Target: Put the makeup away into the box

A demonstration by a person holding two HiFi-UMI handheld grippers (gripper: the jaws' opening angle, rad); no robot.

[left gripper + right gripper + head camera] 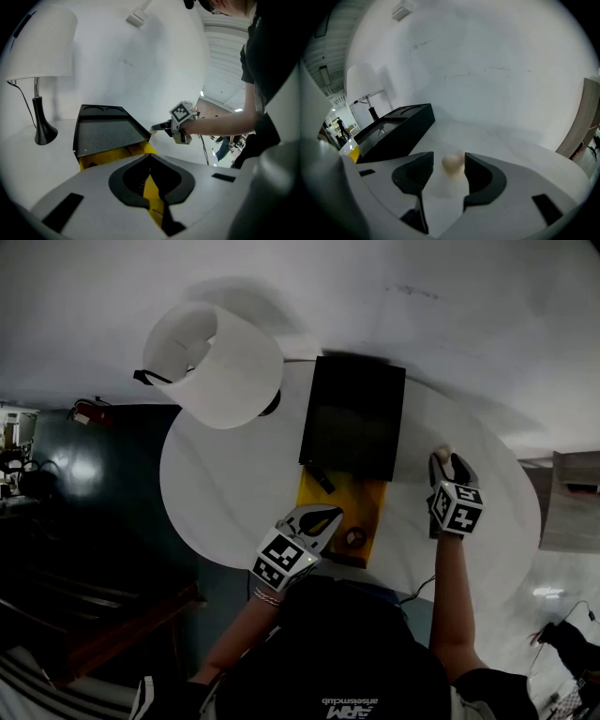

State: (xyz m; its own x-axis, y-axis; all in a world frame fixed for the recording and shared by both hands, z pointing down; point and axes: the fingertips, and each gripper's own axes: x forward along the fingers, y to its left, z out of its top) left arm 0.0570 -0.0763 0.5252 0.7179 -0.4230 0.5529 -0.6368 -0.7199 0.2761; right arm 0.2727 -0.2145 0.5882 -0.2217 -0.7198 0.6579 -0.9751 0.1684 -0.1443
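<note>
The beige makeup sponge (453, 162) lies on the round white table (225, 493), at 3 o'clock from the open box (361, 495). It is between the wide-apart jaws of the right gripper (448, 167). The left gripper (320, 519) is closed on the box's yellow edge. A white lamp (211, 362) stands at 10 o'clock, by the white wall.

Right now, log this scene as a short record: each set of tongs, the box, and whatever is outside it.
left tongs: shut on the yellow box, on its wall near a front corner
right tongs: open, straddling a pale egg-shaped makeup sponge, pads not pressing
sponge location: on the white table, outside the box
lid: black, swung open beyond the yellow part
lamp: white shade, beside the lid
</note>
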